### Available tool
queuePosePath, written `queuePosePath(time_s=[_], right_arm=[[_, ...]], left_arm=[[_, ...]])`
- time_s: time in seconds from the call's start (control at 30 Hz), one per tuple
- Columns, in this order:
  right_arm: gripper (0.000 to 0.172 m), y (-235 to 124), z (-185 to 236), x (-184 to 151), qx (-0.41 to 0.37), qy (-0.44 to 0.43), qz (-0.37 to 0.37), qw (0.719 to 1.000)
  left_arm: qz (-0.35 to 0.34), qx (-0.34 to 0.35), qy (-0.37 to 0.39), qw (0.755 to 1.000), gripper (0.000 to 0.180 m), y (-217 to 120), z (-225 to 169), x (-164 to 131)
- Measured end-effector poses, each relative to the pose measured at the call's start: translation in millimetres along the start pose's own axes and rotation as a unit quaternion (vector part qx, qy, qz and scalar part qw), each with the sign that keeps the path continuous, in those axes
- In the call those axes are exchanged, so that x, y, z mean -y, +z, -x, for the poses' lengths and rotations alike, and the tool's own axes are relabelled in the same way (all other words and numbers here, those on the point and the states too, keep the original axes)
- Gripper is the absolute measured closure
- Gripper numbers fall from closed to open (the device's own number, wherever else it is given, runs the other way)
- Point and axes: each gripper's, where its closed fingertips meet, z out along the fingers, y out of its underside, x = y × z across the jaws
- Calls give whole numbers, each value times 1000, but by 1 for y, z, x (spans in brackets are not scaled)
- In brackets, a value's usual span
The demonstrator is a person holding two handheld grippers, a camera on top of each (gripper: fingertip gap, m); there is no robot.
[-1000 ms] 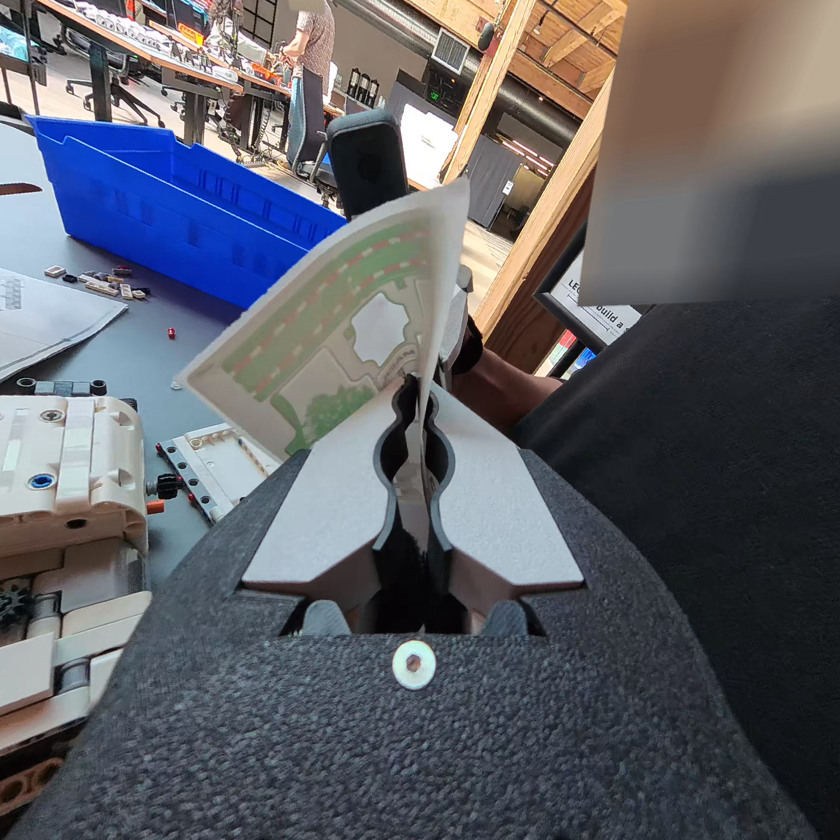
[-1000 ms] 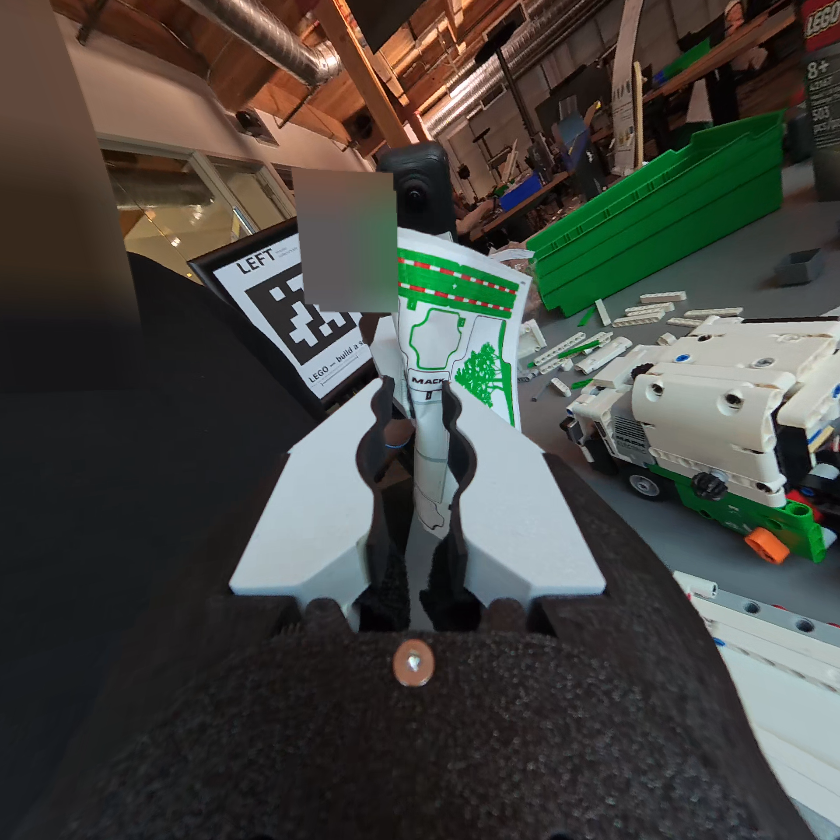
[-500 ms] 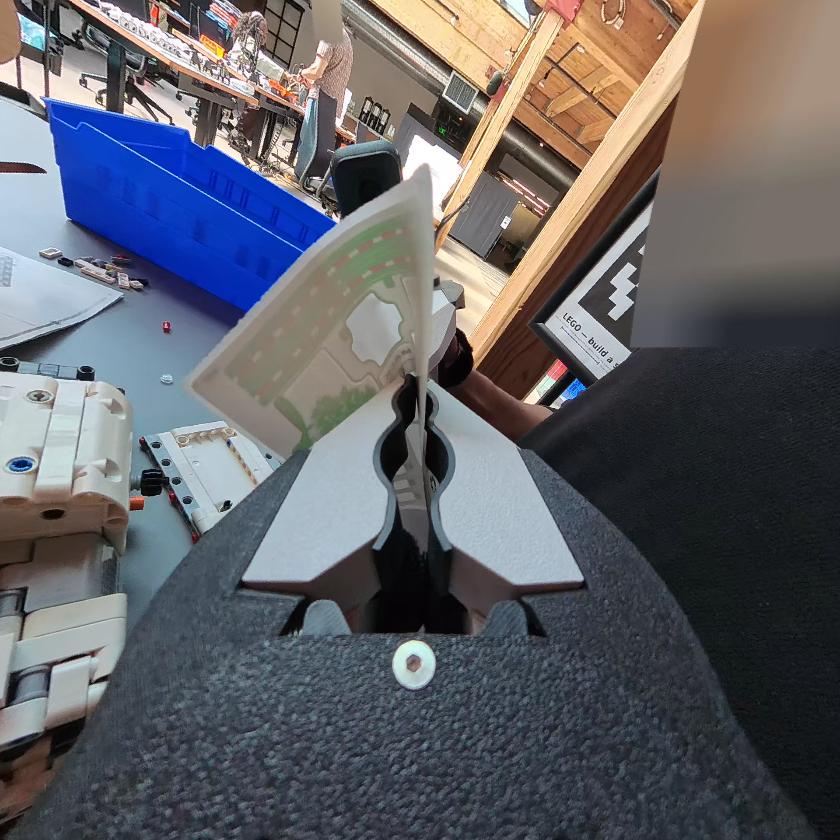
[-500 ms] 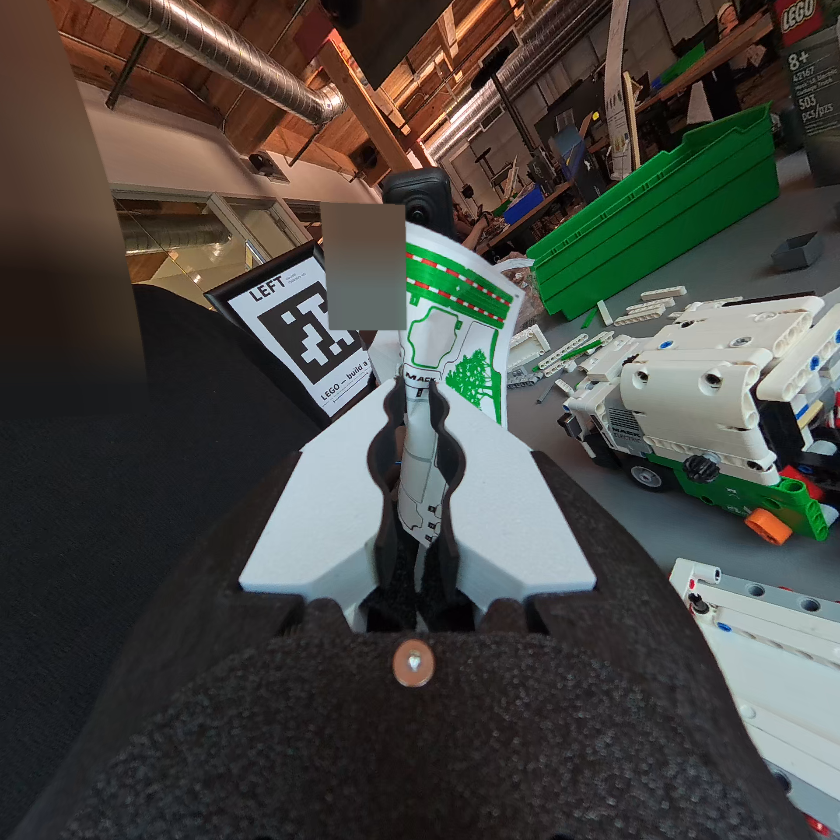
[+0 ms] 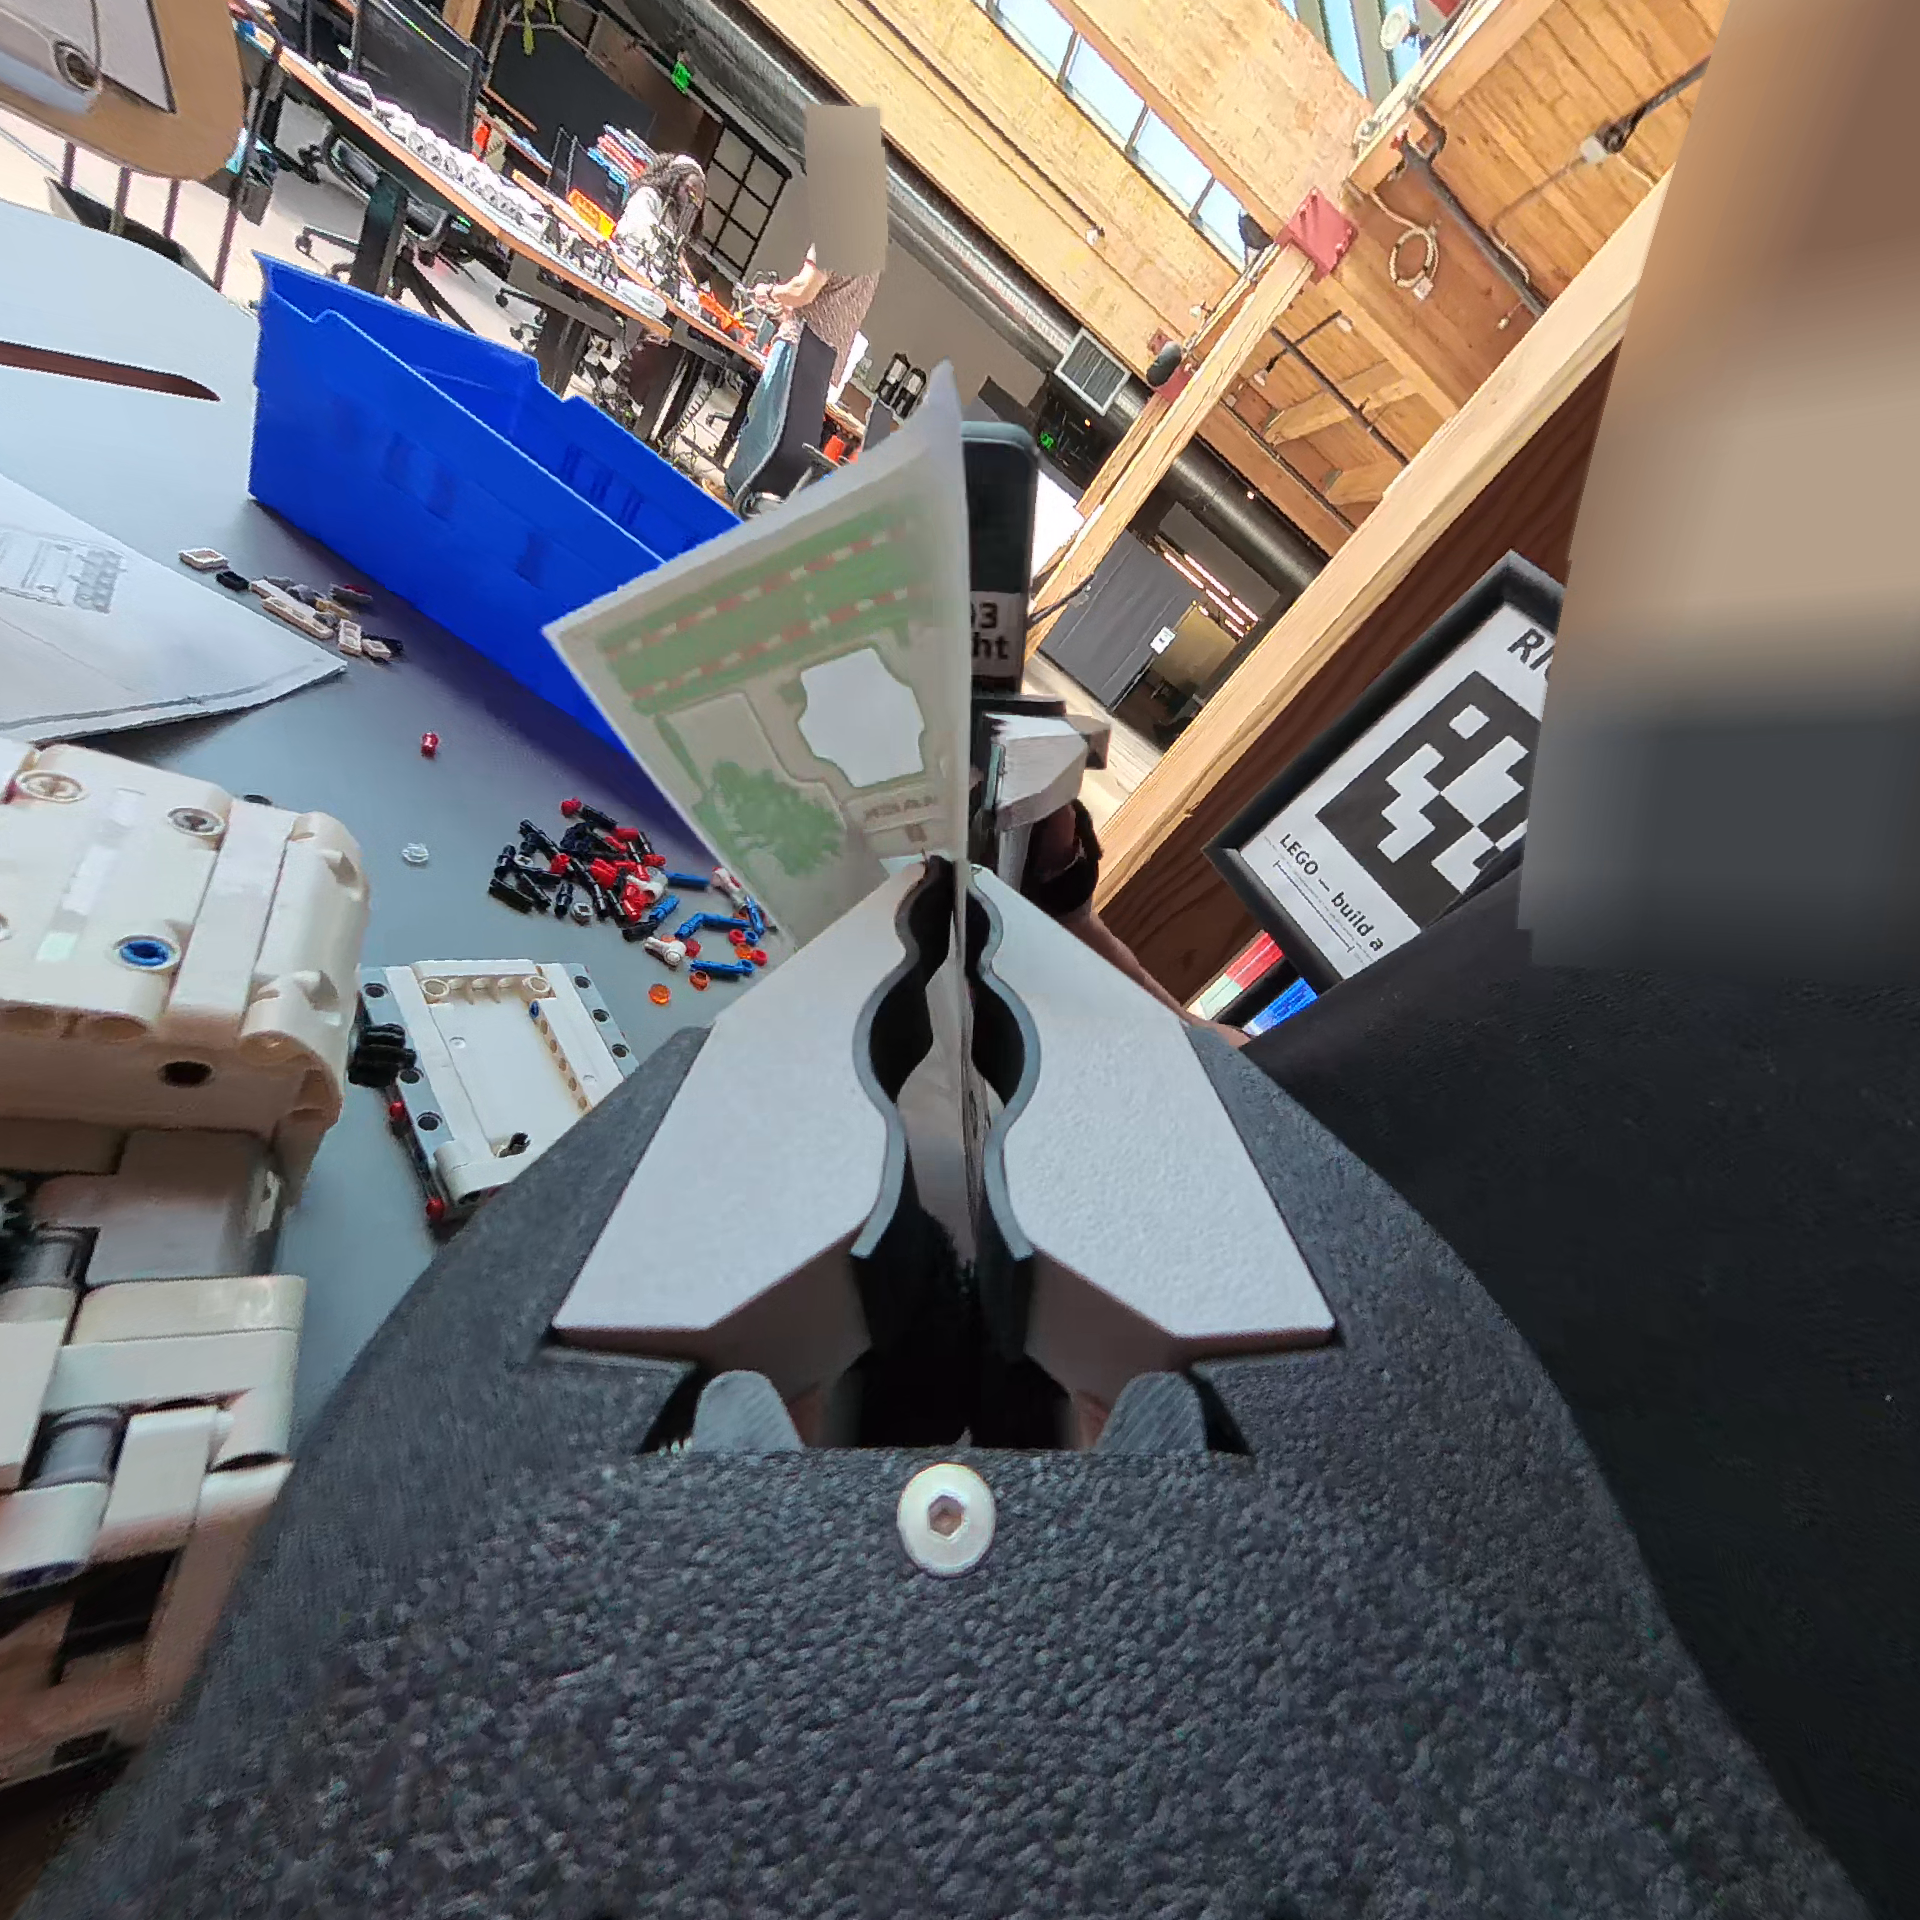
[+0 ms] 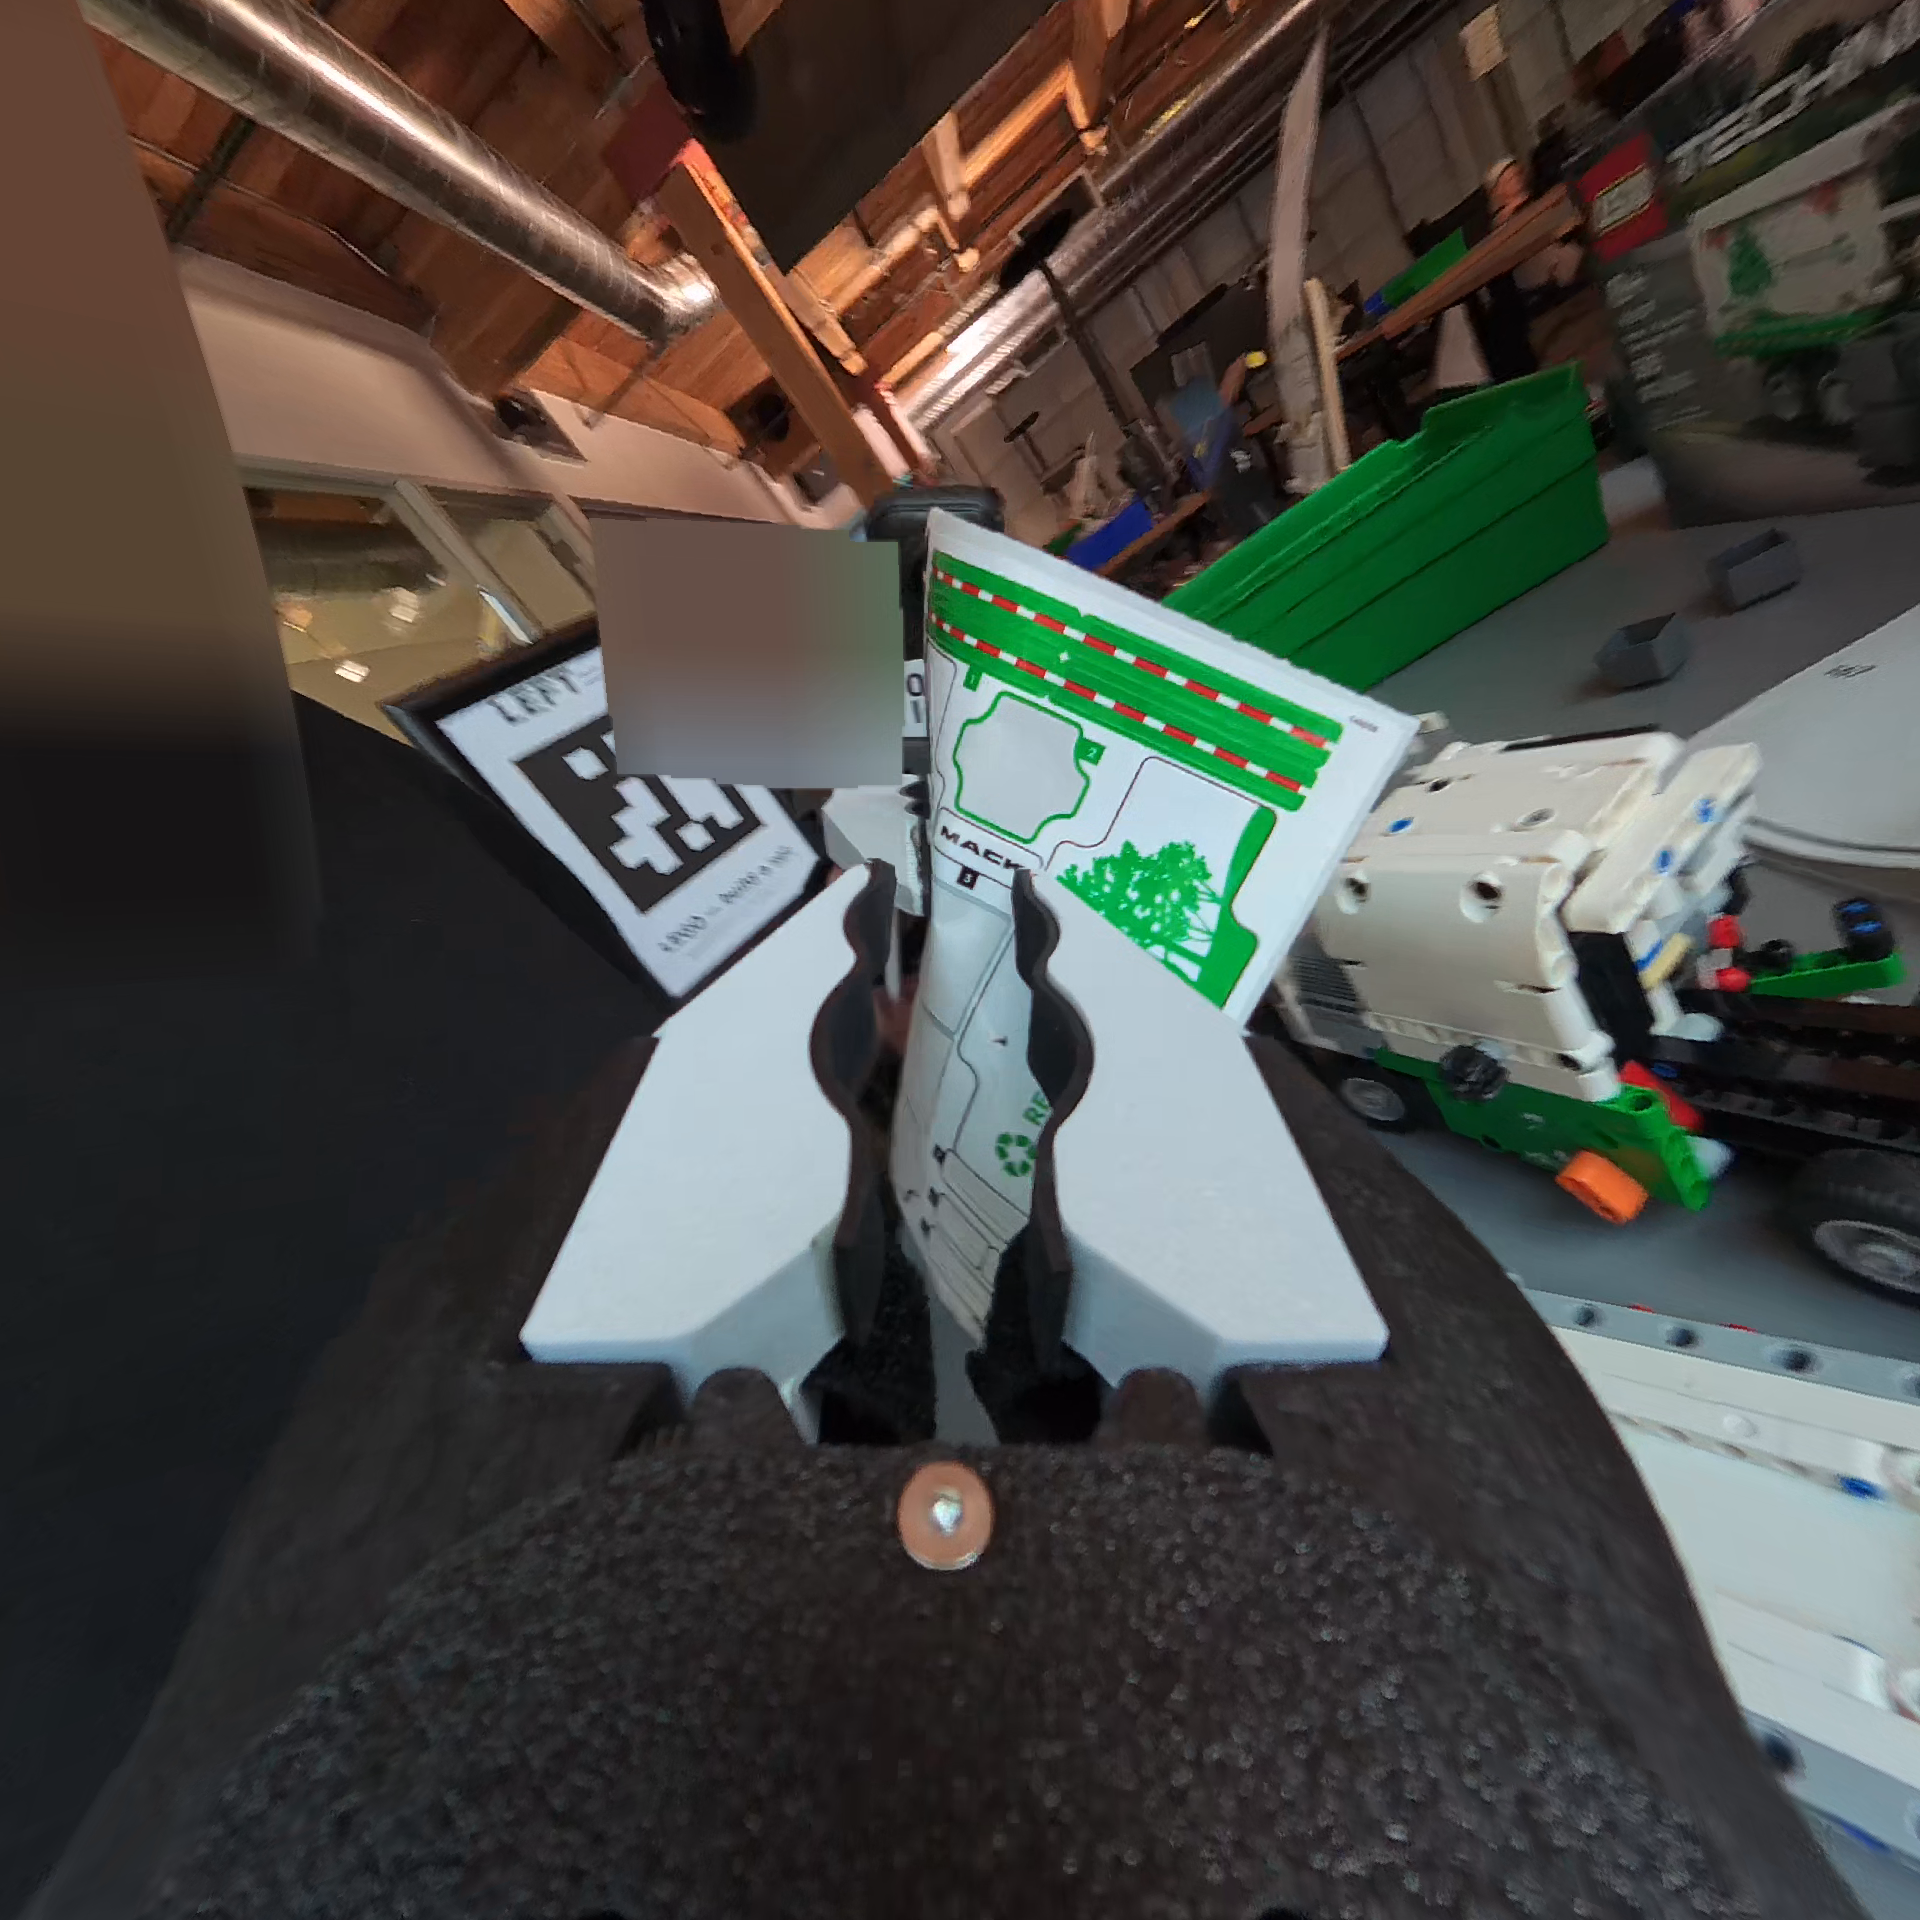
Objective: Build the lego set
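Pinching the sticker sheet (image 5: 821, 717) edge-on, left tool (image 5: 951, 868) is pressed together on it, held up above the surface (image 5: 343, 748). Right tool (image 6: 951, 883) is spread, sheet between pads w/o grip. Best: close right squarely near sheet's lower edge, avoid creasing.

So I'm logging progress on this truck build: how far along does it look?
Done: the truck body is largely assembled, and one outline on the sticker sheet already looks empty. In hand: the left hand-held gripper pinches the sheet; the right hand-held gripper straddles it, open. Left: most stickers remain on the sheet, and loose pins and a panel lie unused.
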Motion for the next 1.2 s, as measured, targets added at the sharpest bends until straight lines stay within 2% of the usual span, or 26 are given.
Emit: queuePosePath(time_s=[0.1, 0.2, 0.27, 0.37, 0.43, 0.47, 0.53, 0.57, 0.63, 0.7, 0.93, 1.2], right_arm=[[147, 2, -4, -1, -59, -79, 20, 995], [128, 6, -13, -14, -95, -111, 71, 987], [129, -1, -8, -2, -79, -112, 28, 990], [129, -25, -15, 23, -60, -32, -61, 996], [120, -26, -24, 12, -46, 41, -49, 997], [118, -21, -19, 5, -14, 76, -38, 996], [124, -11, -1, 1, 66, 147, -37, 986], [144, -8, 1, -1, 81, 163, -31, 983], [159, -8, -1, -3, 81, 178, -33, 980], [172, -11, -11, -4, 48, 176, -43, 982], [172, -15, -17, -5, 15, 182, -52, 982], [172, -11, -20, -9, 5, 188, -51, 981]], left_arm=[[-21, -11, -29, 999, 180, 0, 0, 2], [-46, -27, -56, 997, 180, -1, -2, 7], [-65, -35, -72, 995, 180, -6, -1, 11], [-88, -61, -90, 990, 180, -16, -5, 18], [-98, -86, -94, 987, 180, -20, -12, 21], [-95, -87, -93, 987, 180, -20, -13, 20], [-81, -81, -84, 990, 180, -18, -13, 16], [-76, -76, -81, 991, 180, -17, -12, 14], [-73, -52, -72, 993, 180, -17, -6, 13], [-75, -11, -53, 996, 178, -18, 3, 14], [-78, 23, -36, 996, 175, -19, 12, 17], [-81, 51, -34, 995, 180, -20, 20, 17]])
